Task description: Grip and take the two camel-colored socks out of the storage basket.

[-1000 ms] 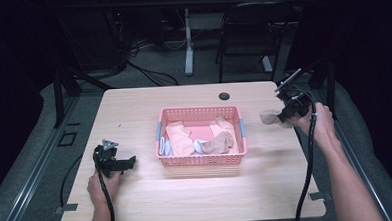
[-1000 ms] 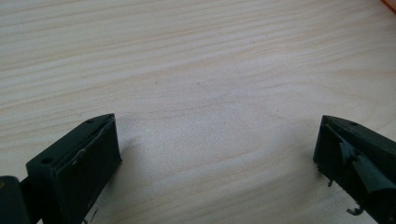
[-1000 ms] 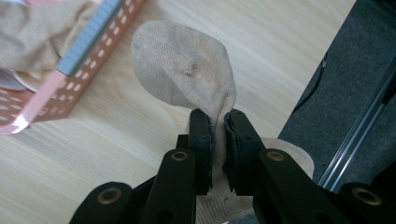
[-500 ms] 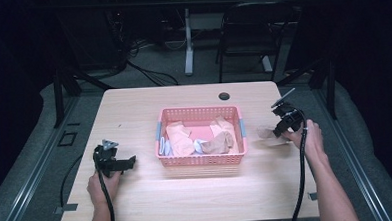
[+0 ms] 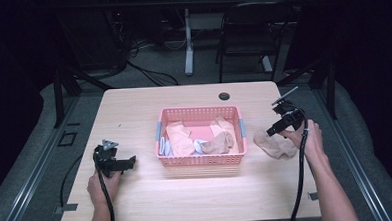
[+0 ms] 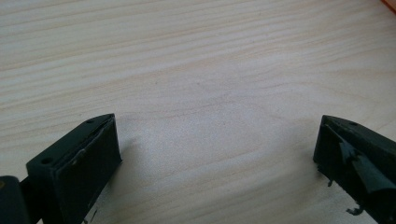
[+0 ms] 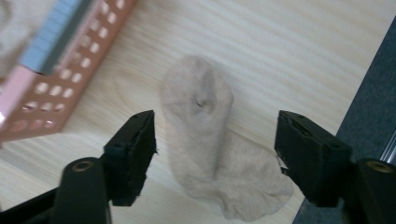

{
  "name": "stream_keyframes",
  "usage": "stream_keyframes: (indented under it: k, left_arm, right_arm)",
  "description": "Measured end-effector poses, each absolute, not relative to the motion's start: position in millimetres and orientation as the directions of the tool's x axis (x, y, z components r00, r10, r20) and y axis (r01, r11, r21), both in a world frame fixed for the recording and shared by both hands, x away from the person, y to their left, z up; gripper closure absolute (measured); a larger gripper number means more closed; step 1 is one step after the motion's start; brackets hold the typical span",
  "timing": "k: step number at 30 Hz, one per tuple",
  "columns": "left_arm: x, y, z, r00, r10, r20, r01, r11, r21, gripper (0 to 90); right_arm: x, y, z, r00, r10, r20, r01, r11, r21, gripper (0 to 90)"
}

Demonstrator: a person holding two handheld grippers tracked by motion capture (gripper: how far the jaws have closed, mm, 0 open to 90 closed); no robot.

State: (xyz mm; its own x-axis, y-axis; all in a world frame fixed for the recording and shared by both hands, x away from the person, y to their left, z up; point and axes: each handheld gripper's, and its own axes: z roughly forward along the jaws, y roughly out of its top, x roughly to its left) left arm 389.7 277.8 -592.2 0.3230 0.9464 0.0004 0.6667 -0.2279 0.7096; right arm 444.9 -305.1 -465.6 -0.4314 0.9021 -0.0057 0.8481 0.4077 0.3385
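A beige sock lies crumpled on the table to the right of a pink basket. My right gripper hovers just over it. In the right gripper view the sock lies flat on the wood under my right gripper, whose jaws have just been opening and stand apart without pressing it. Several more socks in beige and pale colours lie in the basket. My left gripper rests at the table's front left, open, with bare wood between its jaws.
The basket's corner is close to the left of the right gripper. The table's right edge runs just beyond the sock. A round cable hole sits at the back of the table. A chair stands behind.
The right hand came down from the air to the table with the sock. Its jaws parted and the sock now lies on the wood. The left hand stayed still.
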Motion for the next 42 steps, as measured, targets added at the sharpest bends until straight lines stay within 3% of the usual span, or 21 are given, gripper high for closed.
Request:
stream_keyframes:
  k: [4, 10, 20, 37, 42]
  left_arm:
    - [390, 278, -592, 0.323, 0.946, 0.001, 0.667, -0.228, 0.710, 0.0]
    - [390, 278, -592, 0.323, 0.946, 0.000, 0.667, -0.228, 0.710, 0.0]
    - [390, 278, -592, 0.322, 0.947, -0.001, 0.666, -0.225, 0.711, 0.0]
    - [390, 278, -592, 0.323, 0.946, 0.000, 0.667, -0.228, 0.709, 0.0]
    - [390, 278, -592, 0.324, 0.946, 0.000, 0.667, -0.228, 0.710, 0.0]
  right_arm:
    - [438, -292, -449, -0.470, 0.882, 0.003, 0.814, 0.432, 0.388, 14.4]
    - [434, -267, -428, -0.531, 0.847, 0.019, 0.770, 0.473, 0.428, 4.7]
    - [439, -199, -425, -0.666, 0.743, 0.070, 0.696, 0.585, 0.417, 2.5]
    - [451, -136, -464, -0.688, 0.719, 0.097, 0.703, 0.627, 0.336, 0.2]
    - [458, -127, -485, -0.688, 0.720, 0.090, 0.716, 0.654, 0.243, 1.2]
